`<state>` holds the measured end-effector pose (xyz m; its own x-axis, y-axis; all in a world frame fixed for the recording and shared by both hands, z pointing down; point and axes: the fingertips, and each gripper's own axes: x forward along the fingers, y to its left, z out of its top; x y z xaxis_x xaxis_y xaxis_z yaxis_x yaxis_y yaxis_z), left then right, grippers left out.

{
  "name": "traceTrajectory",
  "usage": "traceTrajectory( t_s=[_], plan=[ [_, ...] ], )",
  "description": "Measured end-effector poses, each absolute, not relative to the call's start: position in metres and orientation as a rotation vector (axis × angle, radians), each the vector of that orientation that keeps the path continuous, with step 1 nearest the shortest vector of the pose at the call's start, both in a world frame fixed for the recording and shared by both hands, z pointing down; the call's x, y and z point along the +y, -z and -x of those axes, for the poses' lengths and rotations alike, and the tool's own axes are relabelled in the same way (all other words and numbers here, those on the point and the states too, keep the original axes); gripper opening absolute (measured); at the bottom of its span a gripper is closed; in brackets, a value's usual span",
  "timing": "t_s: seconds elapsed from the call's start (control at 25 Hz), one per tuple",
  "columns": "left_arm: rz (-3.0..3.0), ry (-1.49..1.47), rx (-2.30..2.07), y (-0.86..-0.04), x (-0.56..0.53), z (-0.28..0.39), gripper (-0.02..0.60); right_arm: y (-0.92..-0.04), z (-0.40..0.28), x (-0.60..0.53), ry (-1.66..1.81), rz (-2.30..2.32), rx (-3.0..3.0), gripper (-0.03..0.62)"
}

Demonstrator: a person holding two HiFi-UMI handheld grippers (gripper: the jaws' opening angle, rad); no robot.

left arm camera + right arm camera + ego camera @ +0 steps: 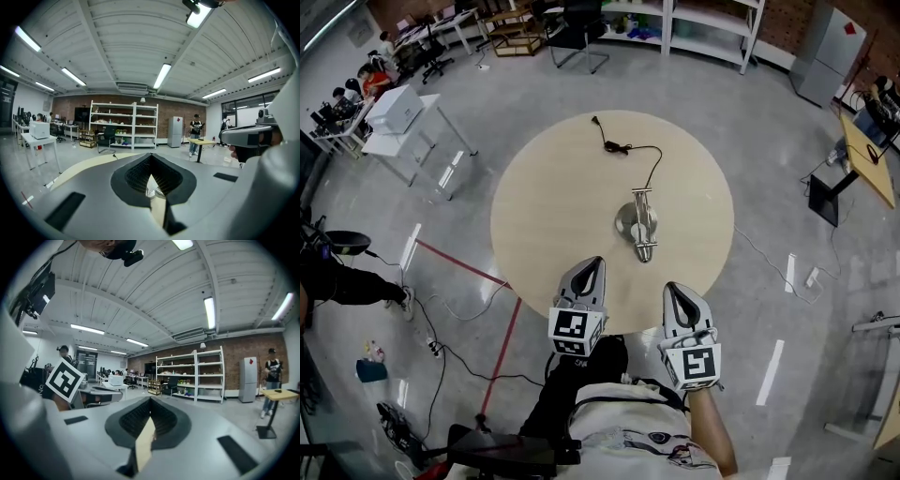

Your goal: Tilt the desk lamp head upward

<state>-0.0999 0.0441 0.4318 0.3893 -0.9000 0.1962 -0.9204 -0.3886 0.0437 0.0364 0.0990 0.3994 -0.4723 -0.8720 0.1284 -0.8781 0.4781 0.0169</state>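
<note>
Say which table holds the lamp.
The round beige table, with the desk lamp on it; the white table at left and yellow desk at right lack one.

My three cameras
Head camera looks steeply down on the table (pixel 553 187); those on my left claw (pixel 595 263) and right claw (pixel 673 287) ride close behind the jaws, both facing level toward the shelves (pixel 124 124).

desk lamp (pixel 639 223) | silver, round base | arm folded low | on tbl (pixel 544 216), ctr-right
</note>
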Motion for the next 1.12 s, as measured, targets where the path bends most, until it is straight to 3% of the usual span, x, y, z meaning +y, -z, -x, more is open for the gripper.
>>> traceTrajectory(
  t_s=[0.44, 1.12],
  plan=[
    [-2.525, -0.267, -1.52, -0.455, -0.049, 0.116, -0.008, -0.41, -0.021, -0.004, -0.121, -1.613, -2.496, 0.003],
    [-2.421, -0.742, -1.275, -0.65, -0.123, 0.082, -0.008, -0.475, -0.031, -0.034, -0.256, -1.401, -2.418, 0.002]
  ],
)
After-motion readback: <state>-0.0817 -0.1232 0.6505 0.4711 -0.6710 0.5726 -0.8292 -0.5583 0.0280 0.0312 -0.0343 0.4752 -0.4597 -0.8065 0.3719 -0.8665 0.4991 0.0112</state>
